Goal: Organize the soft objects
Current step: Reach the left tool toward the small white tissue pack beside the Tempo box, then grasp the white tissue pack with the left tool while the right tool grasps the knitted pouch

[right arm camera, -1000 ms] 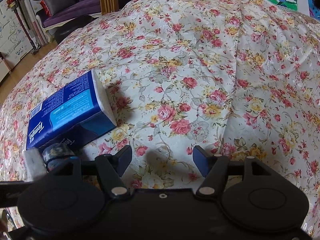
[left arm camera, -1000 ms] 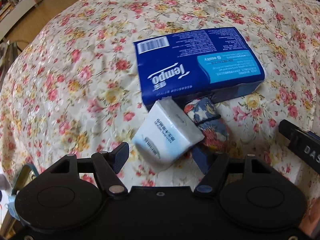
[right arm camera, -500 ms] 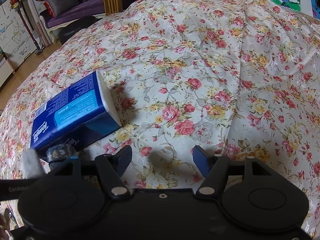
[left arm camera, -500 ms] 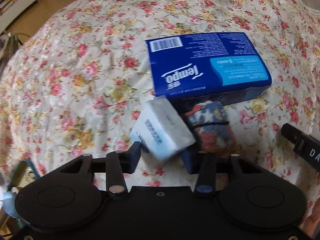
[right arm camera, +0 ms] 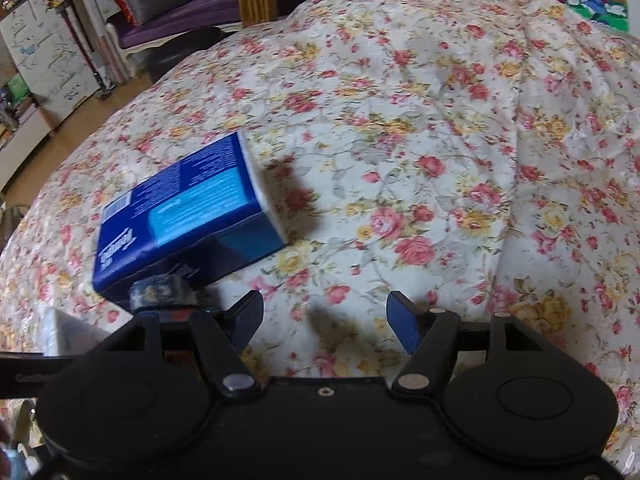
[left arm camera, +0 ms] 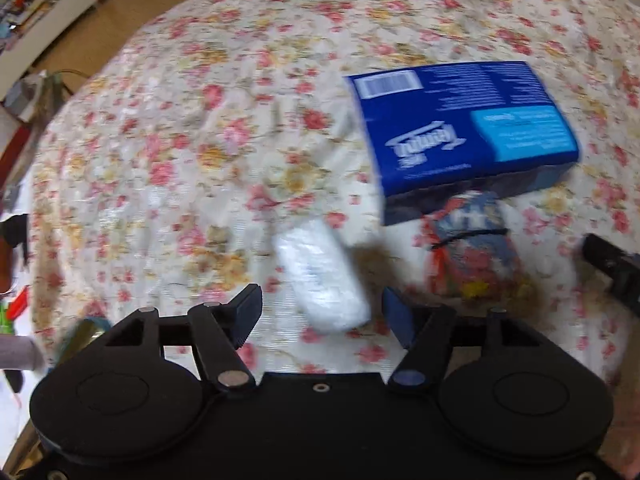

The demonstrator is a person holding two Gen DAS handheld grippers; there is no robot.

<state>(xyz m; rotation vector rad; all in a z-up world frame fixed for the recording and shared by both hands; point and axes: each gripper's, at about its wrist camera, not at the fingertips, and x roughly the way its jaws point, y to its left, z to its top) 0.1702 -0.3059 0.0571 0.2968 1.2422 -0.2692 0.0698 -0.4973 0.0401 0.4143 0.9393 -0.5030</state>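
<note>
A large blue Tempo tissue pack point(left arm camera: 460, 128) lies on the floral bedspread point(left arm camera: 180, 152); it also shows in the right wrist view point(right arm camera: 180, 220). A rolled blue and red patterned cloth point(left arm camera: 476, 248) lies against the pack's near side, seen too in the right wrist view point(right arm camera: 164, 292). A small white tissue packet point(left arm camera: 320, 276), blurred, sits just ahead of my open left gripper point(left arm camera: 320, 316), untouched by the fingers. My right gripper point(right arm camera: 324, 320) is open and empty above bare bedspread point(right arm camera: 420, 140).
The right gripper's black body point(left arm camera: 612, 268) shows at the left view's right edge. Wooden floor and shelves point(left arm camera: 48, 12) lie beyond the bed's left edge. A purple sofa point(right arm camera: 192, 4) and a wooden chair point(right arm camera: 256, 2) stand behind the bed.
My left gripper has opened and let go of the white tissue packet. The packet now lies left of the rolled cloth. The left view has swung left. The right gripper has barely moved.
</note>
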